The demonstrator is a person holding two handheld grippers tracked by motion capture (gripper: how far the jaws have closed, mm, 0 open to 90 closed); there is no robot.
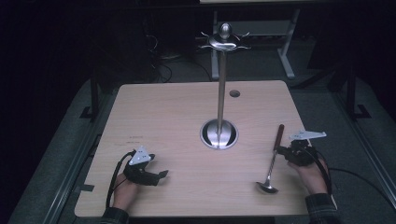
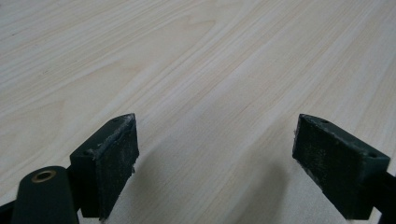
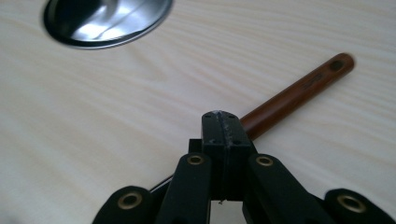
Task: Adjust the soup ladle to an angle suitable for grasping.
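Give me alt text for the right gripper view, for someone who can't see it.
The right hand-held gripper has its two black jaws pressed together above a ladle's reddish-brown wooden handle, which lies slantwise on the pale wood-grain table. The round shiny metal base of a stand sits top left.

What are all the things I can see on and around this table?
ladle: 1, silver bowl with a brown wooden handle, lying on the table's right side
stand: 1, shiny silver pole with hooks at the top and a round base, upright in the middle of the table
hole: 1, dark, small and round, near the table's far edge
table: 1, pale wood
desk frame: 1, light grey, on the floor behind the table
left tongs: 1, black, wide open, low over bare table at near left
right tongs: 1, black, jaws together, over the ladle's handle
hands: 2, one behind each pair of tongs, at the near edge
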